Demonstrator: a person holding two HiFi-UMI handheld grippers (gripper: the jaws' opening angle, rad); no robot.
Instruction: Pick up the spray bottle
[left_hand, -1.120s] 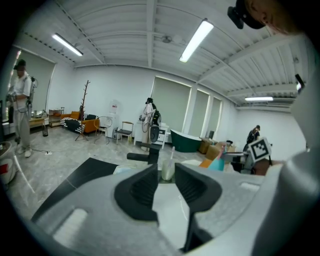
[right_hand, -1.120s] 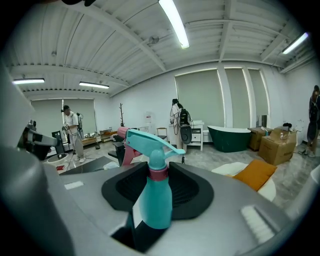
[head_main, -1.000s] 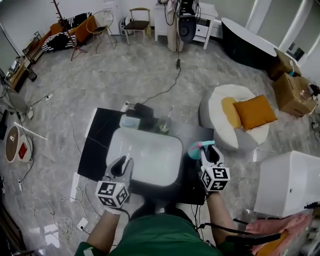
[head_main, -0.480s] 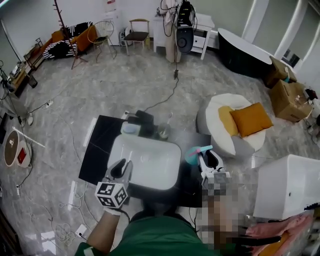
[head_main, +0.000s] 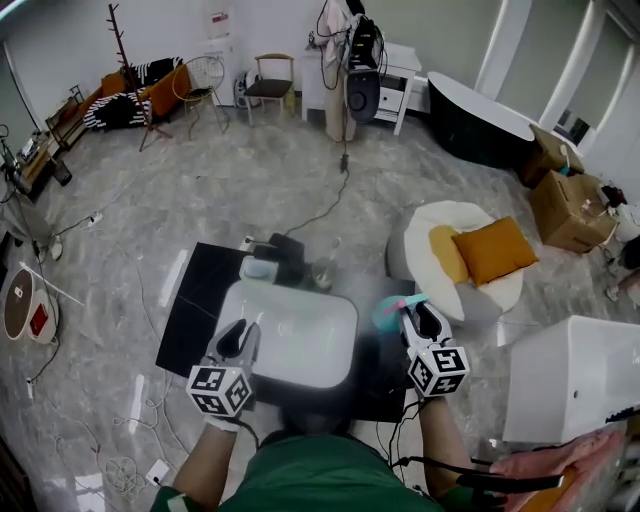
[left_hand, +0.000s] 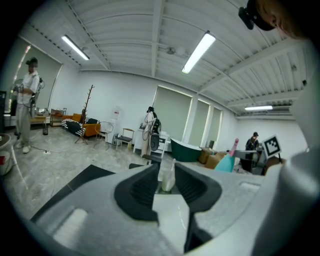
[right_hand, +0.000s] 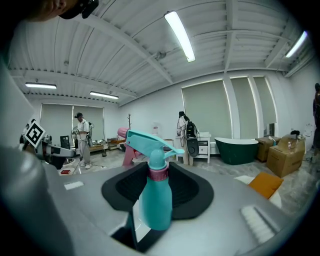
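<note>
Left gripper (head_main: 238, 336) hovers over the near rim of the white basin (head_main: 300, 335), jaws narrowly parted and holding nothing; the tumbler (left_hand: 167, 179) seen in the gap stands well beyond them. Right of the basin, the teal spray bottle (right_hand: 156, 200) stands upright between the jaws of the right gripper (head_main: 418, 316), which appear closed on its pink collar. Step in hand: the grasp. The next move calls for a straight, upright lift. The bottle's base is hidden, so whether it is clear of the counter cannot be told
</note>
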